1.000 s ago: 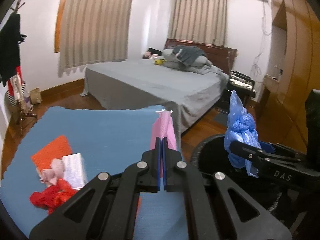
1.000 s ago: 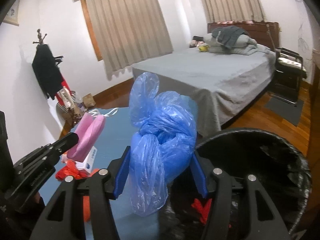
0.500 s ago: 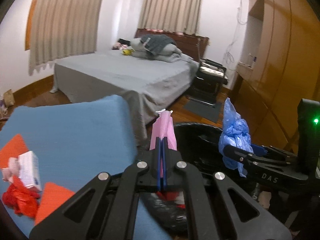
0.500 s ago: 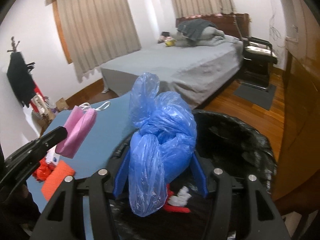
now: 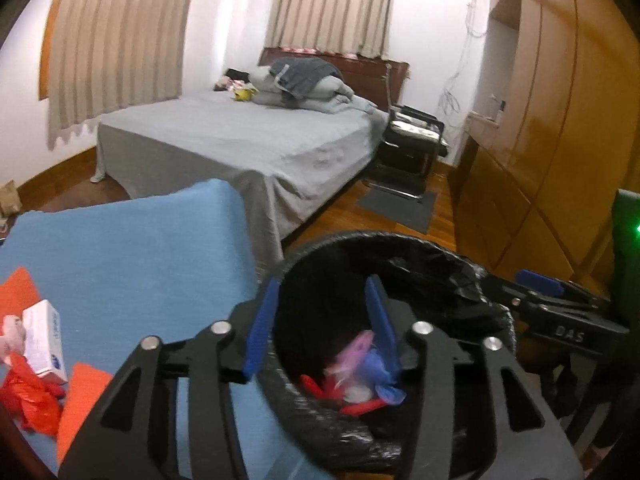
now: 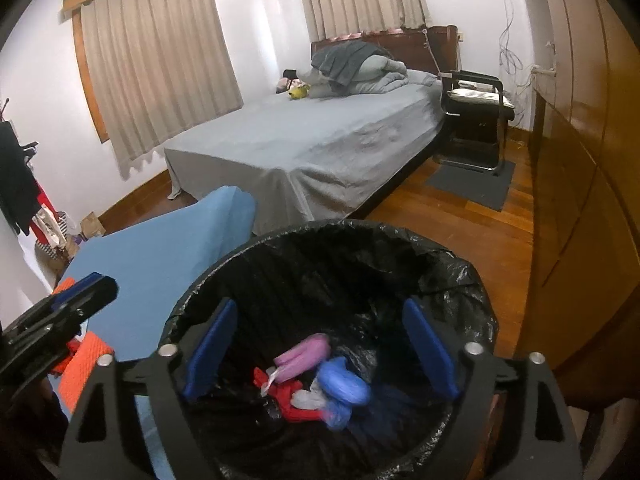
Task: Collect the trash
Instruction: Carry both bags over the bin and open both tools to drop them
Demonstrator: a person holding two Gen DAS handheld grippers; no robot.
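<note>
Both grippers hang over the black-lined trash bin [image 6: 460, 280], which stands just beside the corner of the blue-covered table [image 5: 132, 248]. The right gripper [image 6: 320, 344] has its jaws opening, wide apart, with nothing between the blue pads; the blue plastic bag [image 6: 344, 386] lies below them on the bin's bottom, clear of both fingers. Touching it on the left lies the pink bag [image 6: 302, 356], with red scraps [image 6: 296, 400] and a bit of white wrapper around them.

The left gripper [image 5: 320, 320] is also opening its jaws, and they hold nothing. Its left finger sits over the bin's rim on the table side, its right finger over the bin's mouth. In its view the pink bag [image 5: 352, 356] and blue plastic bag [image 5: 380, 376] show blurred, down inside the bin, below the right pad.

Near the table's left edge remain a white box [image 5: 42, 340], crumpled red plastic [image 5: 30, 404] and orange sheets [image 5: 82, 404].
</note>
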